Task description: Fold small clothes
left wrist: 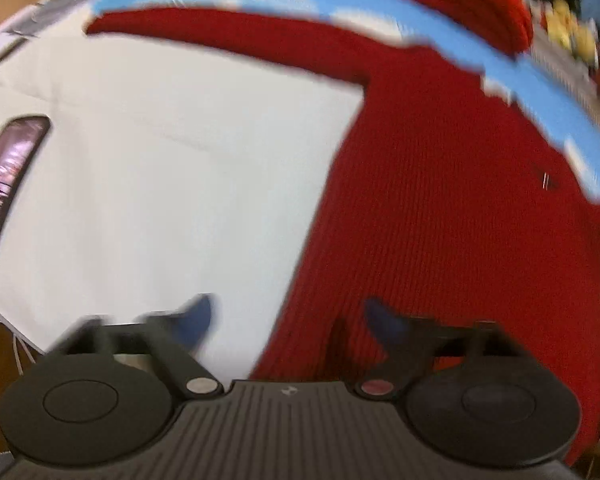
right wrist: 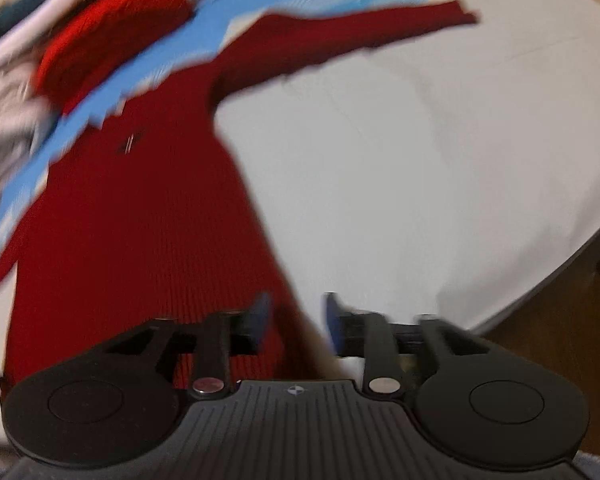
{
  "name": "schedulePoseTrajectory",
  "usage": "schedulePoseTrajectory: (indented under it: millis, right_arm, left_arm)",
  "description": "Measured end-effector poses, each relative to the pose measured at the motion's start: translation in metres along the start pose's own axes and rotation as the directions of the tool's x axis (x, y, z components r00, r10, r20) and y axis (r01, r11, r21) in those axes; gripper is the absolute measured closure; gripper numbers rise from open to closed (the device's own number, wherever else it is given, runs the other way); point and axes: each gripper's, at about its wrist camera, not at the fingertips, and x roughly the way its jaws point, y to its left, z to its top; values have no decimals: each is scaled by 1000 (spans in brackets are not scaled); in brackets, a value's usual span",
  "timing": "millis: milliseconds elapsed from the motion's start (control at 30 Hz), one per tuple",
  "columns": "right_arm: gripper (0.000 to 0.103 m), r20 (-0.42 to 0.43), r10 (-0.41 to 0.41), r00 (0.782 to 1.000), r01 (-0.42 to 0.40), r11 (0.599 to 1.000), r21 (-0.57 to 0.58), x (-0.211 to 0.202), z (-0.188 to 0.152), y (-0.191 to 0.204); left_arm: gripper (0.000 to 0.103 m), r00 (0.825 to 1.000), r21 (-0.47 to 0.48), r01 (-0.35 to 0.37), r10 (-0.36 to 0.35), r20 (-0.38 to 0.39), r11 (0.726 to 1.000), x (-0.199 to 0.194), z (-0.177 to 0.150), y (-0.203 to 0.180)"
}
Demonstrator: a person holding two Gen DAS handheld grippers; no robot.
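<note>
Left wrist view takes in the white counter (left wrist: 160,184) at its widest, with a blue-and-white printed strip (left wrist: 380,12) curving along its far edge, and the dark red knit sweater (left wrist: 460,220) spread flat on the right part, one sleeve (left wrist: 220,44) stretched out toward the far left. Only this view shows a dark phone-like slab (left wrist: 12,184) lying at the counter's left edge and some blurred yellow things (left wrist: 572,32) beyond the far right corner. The right wrist view shows the same sweater (right wrist: 132,220) on its left side, that sleeve (right wrist: 360,32) reaching to the upper right, and, alone, the counter's (right wrist: 440,168) near right edge with brown floor (right wrist: 560,320) below it. A second, brighter red knit piece (right wrist: 100,36) sits bunched past the blue strip (right wrist: 148,76) in both. The left tongs (left wrist: 288,320) stand wide apart, empty, straddling the sweater's left edge. The right tongs (right wrist: 296,316) are partly open over its right edge, gripping nothing.
</note>
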Motion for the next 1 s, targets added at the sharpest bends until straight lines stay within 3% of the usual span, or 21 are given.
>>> schedulePoseTrajectory:
  millis: [133,300,400,467,500,567,600,667,733,1000]
  right_arm:
    - [56,114,33,993,-53,982,184,-2,36,-3]
    - [56,83,67,994,-88,952,293,55,78,22]
    - [56,5,57,998,-57,978,199,88,90,54]
    - [58,-53,55,997,-51,996,76,108,91,80]
    - [58,-39,28,999,-27,999,21,111,88,88]
    - [58,68,-85,994,89,995,-55,120,95,100]
    - [58,94,-93,991,99,994,-57,125,102,99]
    - [58,103,-42,994,41,999,13,133,114,88]
    - [66,95,7,995,-15,996,85,141,124,78]
    - [66,83,98,992,-110,981,159,183,142,82]
  left_arm:
    - [12,997,-58,29,-25,69,998,-10,29,-12]
    - [2,993,-92,36,-25,116,995,13,67,-54]
    - [2,992,-43,37,-32,118,998,47,79,-74]
    - [3,997,8,-38,37,65,999,78,88,-91]
    - [3,998,22,-49,48,47,999,85,88,-91]
    - [3,999,48,-21,20,35,999,90,92,-98]
    - [3,999,48,-7,5,42,999,89,93,-100]
    - [3,998,48,18,-20,55,999,87,96,-104]
    - [2,998,43,31,-33,56,999,87,96,-109]
    - [2,998,26,30,-32,49,999,84,90,-113]
